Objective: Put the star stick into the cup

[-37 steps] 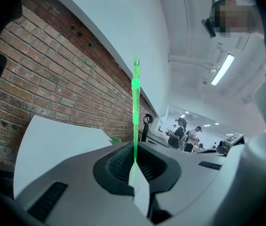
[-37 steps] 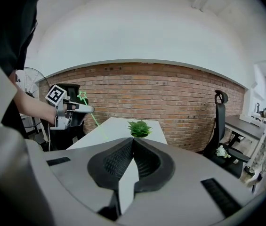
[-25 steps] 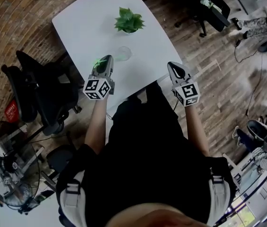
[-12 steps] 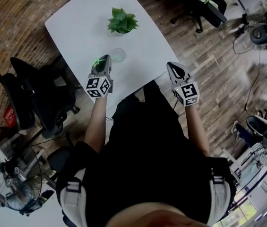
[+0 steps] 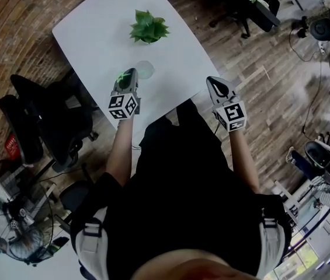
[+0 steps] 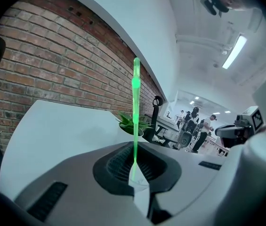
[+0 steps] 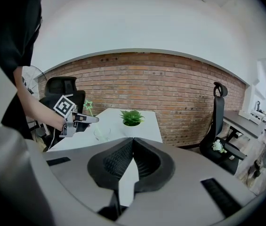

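My left gripper [image 5: 129,74] is shut on the green star stick [image 5: 120,74]. It hovers over the white table [image 5: 94,34], just left of the clear cup [image 5: 145,69]. In the left gripper view the stick [image 6: 135,107] rises upright from between the closed pads of the left gripper [image 6: 135,152]. From the right gripper view I see the left gripper [image 7: 86,119] with the star [image 7: 88,105] above it and the cup [image 7: 101,133] beside it. My right gripper [image 5: 214,81] is shut on nothing at the table's near right edge, and its jaws meet in the right gripper view [image 7: 133,142].
A potted green plant [image 5: 148,27] stands on the table beyond the cup. Black office chairs [image 5: 48,121] crowd the table's left side, and another chair [image 7: 220,126] stands to the right. A fan [image 5: 13,214] sits on the floor. A brick wall runs behind the table.
The view has drifted a little to the left. The left gripper with the stick now sits slightly closer to the cup. The right gripper has not visibly moved.
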A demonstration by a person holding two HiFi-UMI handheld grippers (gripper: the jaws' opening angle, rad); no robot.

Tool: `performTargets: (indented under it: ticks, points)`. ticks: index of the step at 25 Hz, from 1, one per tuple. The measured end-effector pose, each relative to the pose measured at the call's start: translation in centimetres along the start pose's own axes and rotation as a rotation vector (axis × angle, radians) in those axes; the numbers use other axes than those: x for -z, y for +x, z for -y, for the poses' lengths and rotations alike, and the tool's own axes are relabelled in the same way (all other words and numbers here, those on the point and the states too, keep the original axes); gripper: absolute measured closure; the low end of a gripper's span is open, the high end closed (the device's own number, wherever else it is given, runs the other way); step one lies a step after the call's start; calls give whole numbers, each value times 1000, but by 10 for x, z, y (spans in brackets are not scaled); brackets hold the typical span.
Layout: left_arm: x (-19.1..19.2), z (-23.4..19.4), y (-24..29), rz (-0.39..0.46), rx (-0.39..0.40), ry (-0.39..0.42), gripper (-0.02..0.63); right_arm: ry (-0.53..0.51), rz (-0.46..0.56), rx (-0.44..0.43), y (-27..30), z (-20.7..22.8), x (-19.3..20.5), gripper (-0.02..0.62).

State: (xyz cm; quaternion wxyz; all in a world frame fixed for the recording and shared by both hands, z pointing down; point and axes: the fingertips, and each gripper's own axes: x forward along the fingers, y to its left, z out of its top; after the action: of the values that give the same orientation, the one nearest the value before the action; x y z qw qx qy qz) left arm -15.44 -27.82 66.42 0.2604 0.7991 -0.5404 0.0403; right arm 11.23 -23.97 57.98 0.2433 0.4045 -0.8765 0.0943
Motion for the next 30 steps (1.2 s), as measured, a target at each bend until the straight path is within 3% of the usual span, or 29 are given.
performTargets:
  ticks: [19,27,30]
  points:
    - [16,-9,3,-40,-1,-27,578,11,3,1,-1,-5,3,597]
    - [26,-9,-1,-61,12,-41,577,-21,-34,-8,-3,-18,-13,597]
    - [26,-9,-1,-61,19,-45,550,-27,-33,-13,-2,-21,-13,597]
